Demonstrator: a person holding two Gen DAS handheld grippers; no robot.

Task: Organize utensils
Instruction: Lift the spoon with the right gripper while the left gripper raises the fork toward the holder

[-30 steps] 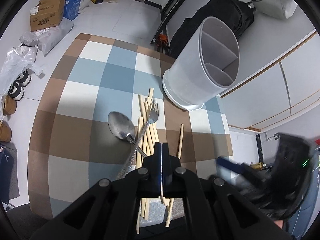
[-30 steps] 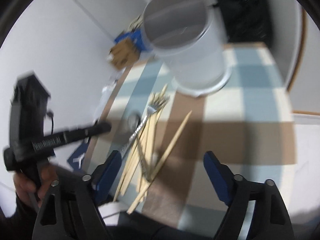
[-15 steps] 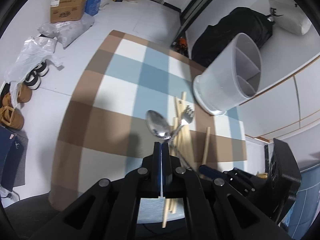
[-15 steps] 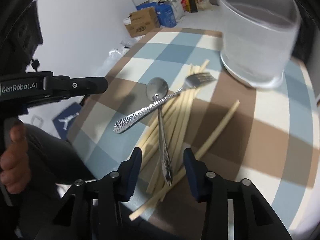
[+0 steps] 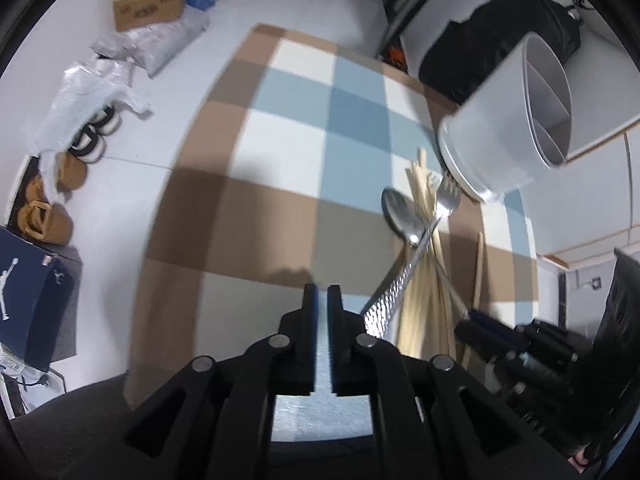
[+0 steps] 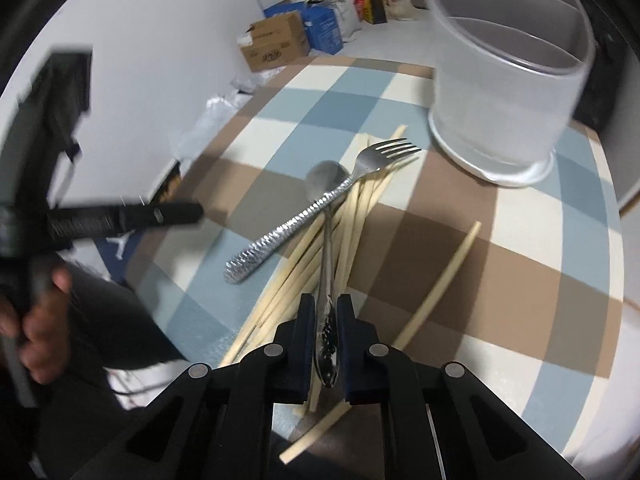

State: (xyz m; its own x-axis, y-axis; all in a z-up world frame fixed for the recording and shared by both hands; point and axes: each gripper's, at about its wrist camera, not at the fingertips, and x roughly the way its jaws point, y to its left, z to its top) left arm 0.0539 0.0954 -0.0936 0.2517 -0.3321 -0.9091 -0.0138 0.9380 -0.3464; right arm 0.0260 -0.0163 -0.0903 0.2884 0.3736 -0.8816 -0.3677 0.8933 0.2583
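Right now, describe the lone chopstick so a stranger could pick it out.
Start at the white utensil holder on the checked tablecloth. Below it lies a bundle of chopsticks under fork and spoon. The lone chopstick lies apart, right of that bundle.

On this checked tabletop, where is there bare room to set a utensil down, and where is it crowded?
Free: the checks left of the spoon, and the strip right of the lone chopstick. Crowded: the middle, where fork, spoon and chopstick bundle overlap below the holder.
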